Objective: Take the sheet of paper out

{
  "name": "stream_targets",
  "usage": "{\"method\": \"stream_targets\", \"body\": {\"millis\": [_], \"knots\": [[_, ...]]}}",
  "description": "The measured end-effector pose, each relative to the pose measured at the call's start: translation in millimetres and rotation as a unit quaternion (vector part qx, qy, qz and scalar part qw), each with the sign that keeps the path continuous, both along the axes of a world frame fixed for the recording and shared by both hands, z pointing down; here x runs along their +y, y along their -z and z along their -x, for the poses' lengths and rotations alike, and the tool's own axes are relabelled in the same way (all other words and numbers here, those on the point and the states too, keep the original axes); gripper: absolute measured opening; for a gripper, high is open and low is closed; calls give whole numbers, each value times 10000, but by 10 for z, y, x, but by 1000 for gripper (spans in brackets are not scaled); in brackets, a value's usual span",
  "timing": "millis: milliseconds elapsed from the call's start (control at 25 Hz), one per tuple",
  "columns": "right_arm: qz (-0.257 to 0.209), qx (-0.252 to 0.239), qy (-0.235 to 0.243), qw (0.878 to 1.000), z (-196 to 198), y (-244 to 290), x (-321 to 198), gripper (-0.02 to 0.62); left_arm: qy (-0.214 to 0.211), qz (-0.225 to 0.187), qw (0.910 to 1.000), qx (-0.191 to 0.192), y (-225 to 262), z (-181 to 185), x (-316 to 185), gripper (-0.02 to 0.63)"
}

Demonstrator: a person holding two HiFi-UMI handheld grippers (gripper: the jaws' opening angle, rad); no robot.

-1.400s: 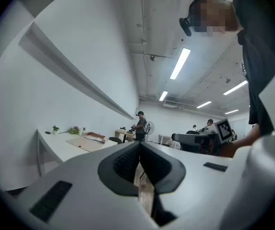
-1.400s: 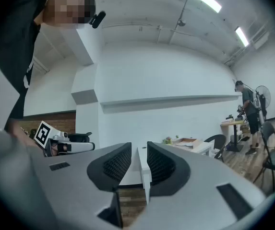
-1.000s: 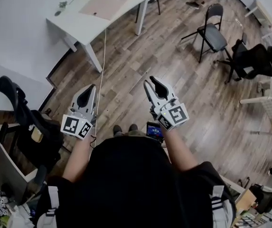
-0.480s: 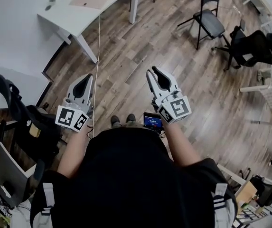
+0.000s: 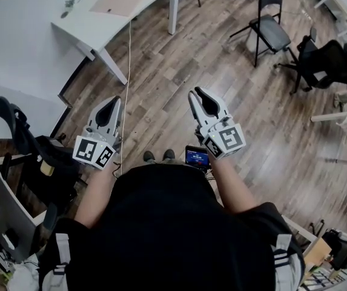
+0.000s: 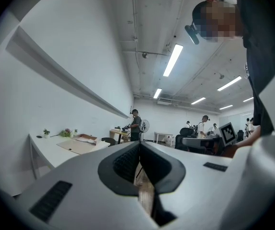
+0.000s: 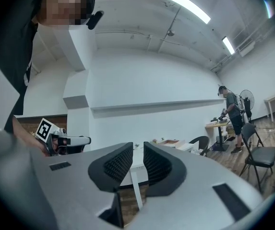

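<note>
We stand on a wood floor (image 5: 179, 71) and look down at our two grippers. At the far left a black chair (image 5: 25, 141) sits near us with dark things on it. Just to its right is the left gripper (image 5: 113, 102), held out level over the floor. Its jaws are pressed together at the tips and there is nothing between them. A thin white cord (image 5: 128, 65) runs along the floor from beside this gripper up to the far white table (image 5: 94, 26). On that table lies a flat brown sheet (image 5: 122, 0), well apart from both grippers, with a little green plant (image 5: 70, 3) to its left. We cannot tell from here if this is the paper we want. Near our shoes (image 5: 150, 156) a small lit screen (image 5: 197, 157) shows, low down between our arms. Next comes the right gripper (image 5: 197, 94), also held out level. Its jaws have just been closing, and now a narrow gap is left between them, with nothing inside it. Far off to the right stands a black folding chair (image 5: 271, 32), and past it, at the right edge, a black office chair (image 5: 324, 68).
</note>
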State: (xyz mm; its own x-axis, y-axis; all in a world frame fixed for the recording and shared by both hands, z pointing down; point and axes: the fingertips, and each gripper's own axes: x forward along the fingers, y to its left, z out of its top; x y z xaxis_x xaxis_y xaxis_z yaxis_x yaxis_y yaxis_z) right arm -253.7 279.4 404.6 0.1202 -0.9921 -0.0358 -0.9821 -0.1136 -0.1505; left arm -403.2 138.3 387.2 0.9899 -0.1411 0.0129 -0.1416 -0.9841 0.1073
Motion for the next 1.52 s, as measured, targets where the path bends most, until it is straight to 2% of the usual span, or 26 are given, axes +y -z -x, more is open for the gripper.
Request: {"method": "stream_targets", "body": {"millis": [360,760,1080,1320,1520], "knots": [[54,160,-202,9997,-305,-81,171,83,50,-83,9999,-43,-72,-249,122,3],[120,49,-348,9993,-802,-195,-101,92,40,143,9999,7,-226,-726,-252,3],[351,117,-397,9985,-1396,-211,-991,92,-37,276,9995,132,-313,-1419,-1208,4],[521,322,-302,9977,-1879,-143,-1814,94,-217,-214,9995,43,-250,-2029,-1852,3],[564,363,-275,9974,-2167,-103,-2428,97,-185,-235,9995,83,-288,-2338,-2433,3]]}}
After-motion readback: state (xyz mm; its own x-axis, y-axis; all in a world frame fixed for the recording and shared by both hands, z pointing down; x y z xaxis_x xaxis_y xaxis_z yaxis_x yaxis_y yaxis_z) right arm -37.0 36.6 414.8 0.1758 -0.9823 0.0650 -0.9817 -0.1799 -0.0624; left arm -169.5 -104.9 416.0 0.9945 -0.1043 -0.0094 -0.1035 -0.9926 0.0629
